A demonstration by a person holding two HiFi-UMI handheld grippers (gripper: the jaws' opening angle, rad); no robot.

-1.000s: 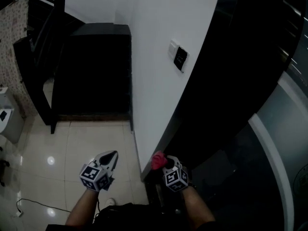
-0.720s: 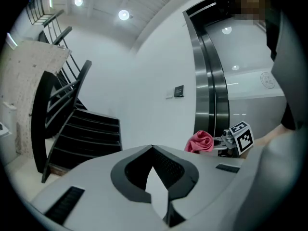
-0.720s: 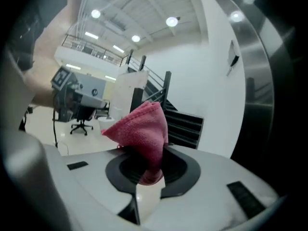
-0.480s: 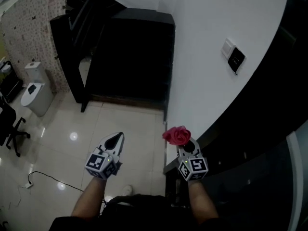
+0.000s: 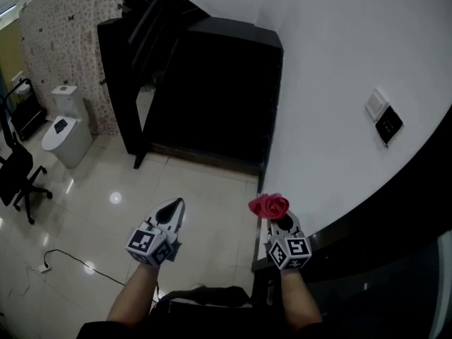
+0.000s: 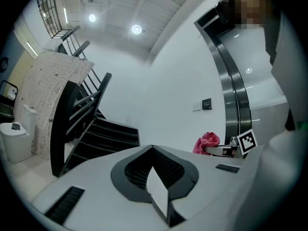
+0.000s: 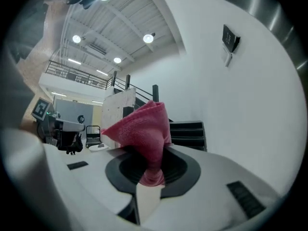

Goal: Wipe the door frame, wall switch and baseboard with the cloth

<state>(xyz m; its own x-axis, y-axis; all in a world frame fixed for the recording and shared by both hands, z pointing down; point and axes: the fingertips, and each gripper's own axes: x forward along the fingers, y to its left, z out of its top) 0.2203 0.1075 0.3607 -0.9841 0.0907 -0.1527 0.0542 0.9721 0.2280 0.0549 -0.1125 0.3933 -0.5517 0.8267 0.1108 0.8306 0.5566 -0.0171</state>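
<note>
**Red cloth held close to the white wall**

The right gripper (image 5: 282, 222) has its jaws clamped on a crumpled red fabric cloth (image 5: 268, 205), which bunches up above the jaw tips just beside the smooth white wall (image 5: 332, 83). The small wall switch (image 5: 383, 119), a white plate with a black panel, sits higher up that wall, well apart from the cloth. The left gripper (image 5: 169, 210) hangs farther from the wall over the glossy tiled floor (image 5: 92, 210), jaws pressed together with nothing between them.
</note>
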